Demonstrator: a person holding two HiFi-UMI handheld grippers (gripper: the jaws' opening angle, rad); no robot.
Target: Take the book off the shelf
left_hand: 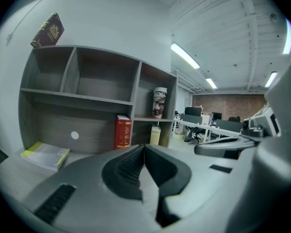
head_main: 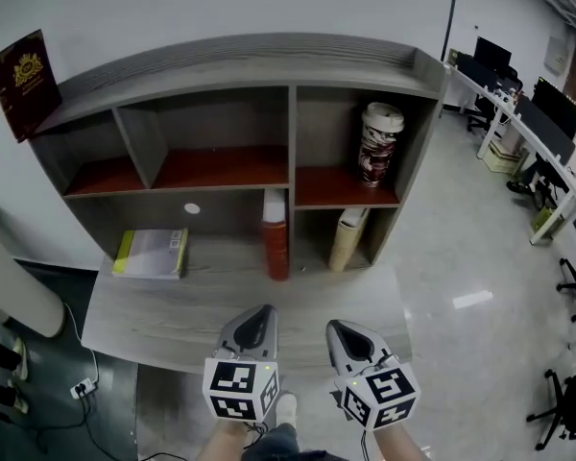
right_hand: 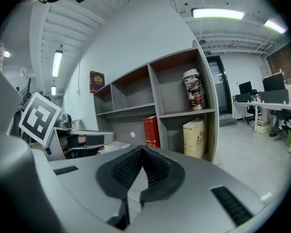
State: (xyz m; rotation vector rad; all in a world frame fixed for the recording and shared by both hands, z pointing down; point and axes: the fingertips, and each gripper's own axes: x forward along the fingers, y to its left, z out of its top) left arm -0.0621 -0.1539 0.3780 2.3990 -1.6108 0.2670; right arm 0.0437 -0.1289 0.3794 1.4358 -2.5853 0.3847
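Closest to the viewer, a person's two forearms hold a pair of grey claws side by side over the near edge of a pale wooden worktop point(head_main: 163, 320). Each claw carries a cube with black-and-white square markers. The left claw point(head_main: 262, 311) is clenched, its ribbed black pads pressed together with nothing between them. The right claw point(head_main: 334, 327) is likewise clenched and empty. Both point toward the shelf and touch nothing on it.

Farther along the worktop, to the left, a yellow-edged book point(head_main: 152, 253) lies flat. Behind it stands a grey shelf unit point(head_main: 293, 65) with reddish-brown inner boards, set against a white wall.

The task's thing, a red book point(head_main: 276, 233), stands upright in the lower row, at the right end of the wide lower bay, just beside the central divider. It is well apart from both claws. In the lower right bay a cream book point(head_main: 348, 238) leans at a tilt. On the board above it stands a patterned canister point(head_main: 378, 144). On top of the unit, at the far left, a maroon book point(head_main: 25, 72) leans against the wall.

Far to the right, office desks with dark monitors point(head_main: 542, 104) line the room.
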